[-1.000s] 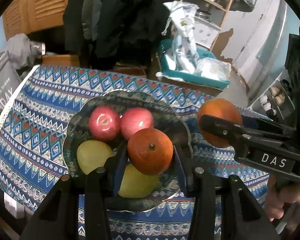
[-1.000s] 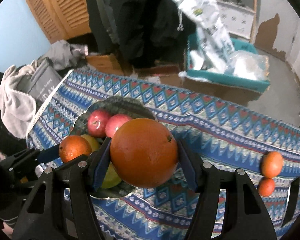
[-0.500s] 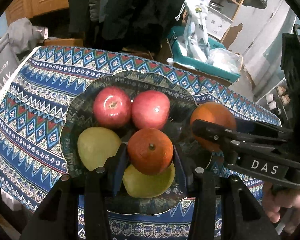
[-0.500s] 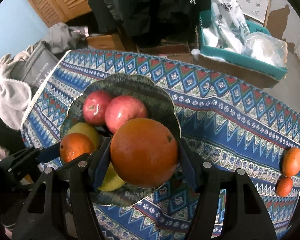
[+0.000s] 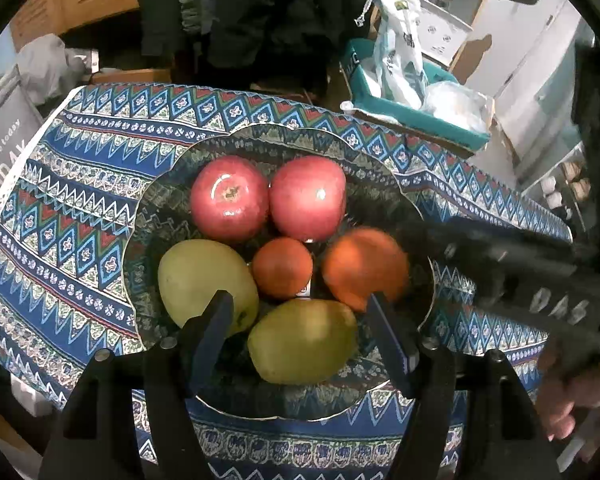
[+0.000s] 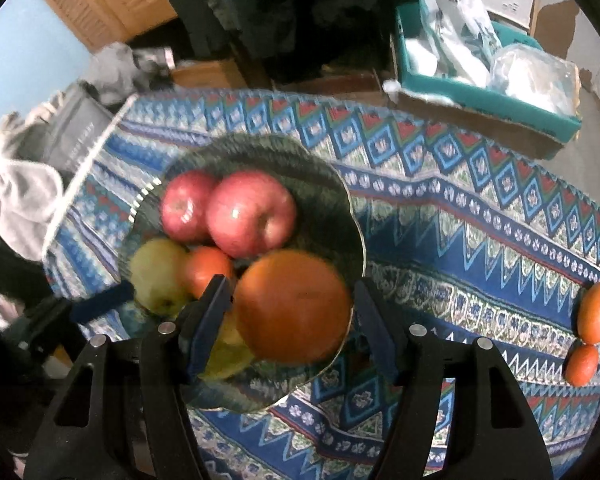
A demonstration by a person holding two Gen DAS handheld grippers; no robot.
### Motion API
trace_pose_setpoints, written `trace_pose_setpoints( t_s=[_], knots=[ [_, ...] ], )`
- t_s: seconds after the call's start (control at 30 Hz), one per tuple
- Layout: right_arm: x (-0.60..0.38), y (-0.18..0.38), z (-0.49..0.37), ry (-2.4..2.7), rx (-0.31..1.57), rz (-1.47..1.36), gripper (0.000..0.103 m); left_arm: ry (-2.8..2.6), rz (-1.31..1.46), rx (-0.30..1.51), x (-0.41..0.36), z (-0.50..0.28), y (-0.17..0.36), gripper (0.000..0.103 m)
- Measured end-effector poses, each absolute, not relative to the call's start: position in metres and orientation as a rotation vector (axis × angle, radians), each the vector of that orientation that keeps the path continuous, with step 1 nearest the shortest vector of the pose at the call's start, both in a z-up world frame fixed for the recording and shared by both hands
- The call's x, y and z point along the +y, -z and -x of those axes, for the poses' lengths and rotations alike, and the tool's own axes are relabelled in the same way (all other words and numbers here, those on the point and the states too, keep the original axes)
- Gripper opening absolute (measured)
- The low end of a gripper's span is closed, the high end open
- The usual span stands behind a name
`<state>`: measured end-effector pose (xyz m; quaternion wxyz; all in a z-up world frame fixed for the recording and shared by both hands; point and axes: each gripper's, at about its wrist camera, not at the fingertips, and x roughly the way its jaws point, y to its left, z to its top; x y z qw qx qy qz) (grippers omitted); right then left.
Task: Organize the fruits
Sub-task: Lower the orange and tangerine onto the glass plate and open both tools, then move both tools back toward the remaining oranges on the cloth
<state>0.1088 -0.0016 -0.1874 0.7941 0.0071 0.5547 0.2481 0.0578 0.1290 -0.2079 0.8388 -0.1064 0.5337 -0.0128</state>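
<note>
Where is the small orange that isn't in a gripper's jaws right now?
In the left wrist view the small orange lies mid-bowl, below the two red apples, between a green pear and the big orange.

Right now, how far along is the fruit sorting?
Done: two apples, two pears and a small orange sit in the bowl; the left gripper has just opened, empty. In hand: the big orange, between the slightly opened right gripper fingers over the bowl. Left: two small oranges on the cloth.

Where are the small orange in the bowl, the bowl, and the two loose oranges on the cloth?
small orange (image 5: 282, 267), left wrist view, top face
bowl (image 5: 260, 138), left wrist view, far rim
loose oranges (image 6: 598, 312), right wrist view, upper one's middle
</note>
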Motion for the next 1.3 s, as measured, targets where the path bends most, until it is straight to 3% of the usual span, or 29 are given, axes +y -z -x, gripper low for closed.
trace_pose_setpoints(
  t_s=[0.63,1.3],
  knots=[
    [-0.036,0.129,-0.094,-0.410,1.023,0.078,0.067,0.052,0.210,1.052,0.115,-0.049,0.172,0.074],
    [-0.113,0.113,-0.072,-0.256,0.965,0.102,0.067,0.144,0.127,1.038,0.050,-0.051,0.157,0.080]
  ],
)
